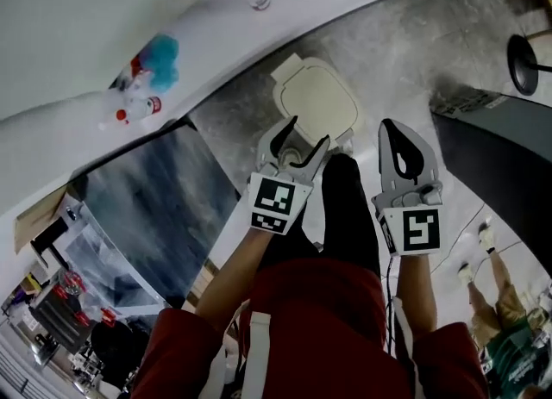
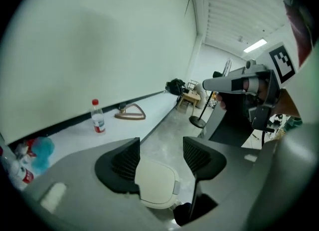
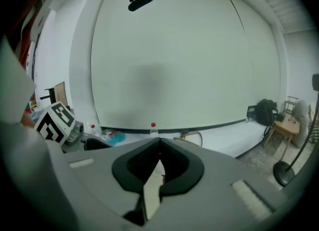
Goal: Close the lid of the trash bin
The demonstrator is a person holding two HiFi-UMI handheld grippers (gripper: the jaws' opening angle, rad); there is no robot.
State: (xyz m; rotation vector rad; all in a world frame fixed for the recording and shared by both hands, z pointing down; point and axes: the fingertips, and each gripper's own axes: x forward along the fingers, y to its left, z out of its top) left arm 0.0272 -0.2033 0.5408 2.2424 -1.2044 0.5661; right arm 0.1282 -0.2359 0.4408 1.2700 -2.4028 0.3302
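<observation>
**Head view:** the cream rounded-square plastic lid (image 1: 319, 100) of the trash bin is seen from above. The bin stands on the speckled grey floor (image 1: 414, 44), near the edge of the long white bench (image 1: 86, 18). The lid appears to lie flat over the bin; whether it is fully seated can't be told. The left tongs (image 1: 308, 130) is held well above the lid, jaws spread wide, nothing held. The right tongs (image 1: 391, 127) is held off to the right of the bin, jaws together, empty.

**Left gripper view:** the lid (image 2: 153, 181) is framed between the spread jaws of the left tongs (image 2: 160, 157), far below and not touched. A small grey fitting (image 2: 175, 187) is seen at the lid's right edge; hinge or latch can't be told. A clear plastic bottle with a red cap (image 2: 97, 116) and a wooden triangular frame (image 2: 130, 112) sit on the bench, well apart from the bin and not involved.

**Right gripper view:** the tips of the right tongs (image 3: 159, 147) are pressed against each other, with nothing gripped. Only the wall, the bench and the bottle (image 3: 153, 129) are shown ahead; the bin is not in this view.

**Step, as judged:** the lid looks down already, so a seating check is what is likely called for.
- No grip is needed; a push does it.
- The shut right tongs is better suited as a blunt pusher.
- The approach should be straight down.
- The press should land on the lid edge opposite the hinge.
- Pressure should be kept gentle, as a light bin could slide or tip.
</observation>
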